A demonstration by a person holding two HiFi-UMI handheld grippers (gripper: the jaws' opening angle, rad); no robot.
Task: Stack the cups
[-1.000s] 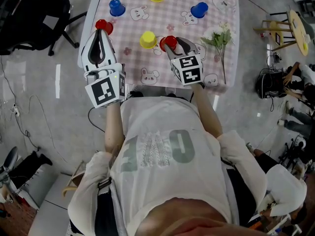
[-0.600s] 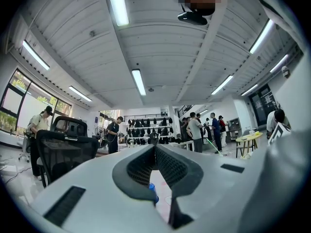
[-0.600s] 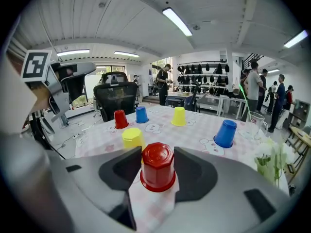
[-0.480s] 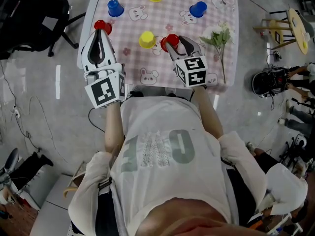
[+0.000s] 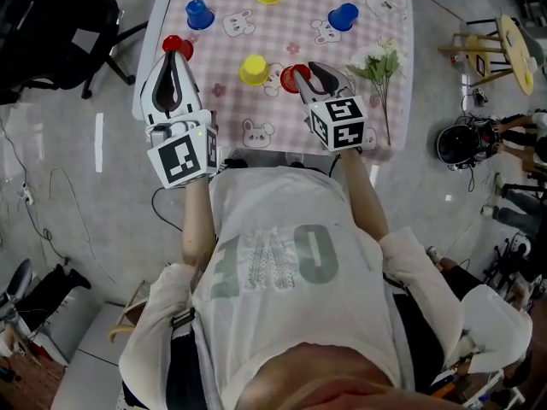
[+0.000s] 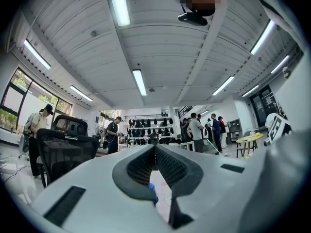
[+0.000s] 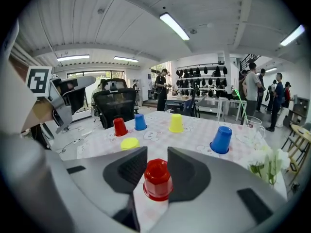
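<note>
Red plastic cup (image 7: 158,181), inverted, at the near edge of the pink checked rabbit-print tablecloth (image 7: 194,139). It stands between the jaws of the right gripper (image 7: 156,165), which have just been closing and press on its narrow upper part from both sides. Risk: the grip sits high on a smooth, tapered wall. On lifting, the cup could slide down out of the pads or hang crooked, and a crooked cup would not seat over another.

Left gripper (image 6: 155,147). Jaws together, nothing between them, held at the table's left edge. Risk: it is not placed to steady a target cup.

Near yellow plastic cup (image 7: 129,143), inverted, just beyond and left of the held cup, its base hidden behind a jaw. Probably the closest target. It looks light and loose, so a glancing touch could push or tip it.

White flower sprig (image 7: 268,165), lying to the right. Risk: a rightward swing could snag it.

Far group: tall red cup (image 7: 119,126), small blue cup (image 7: 140,122), far yellow cup (image 7: 176,123), large blue cup (image 7: 222,140). All are inverted and stand well apart. Risk: a low carry across the cloth could knock one over.
</note>
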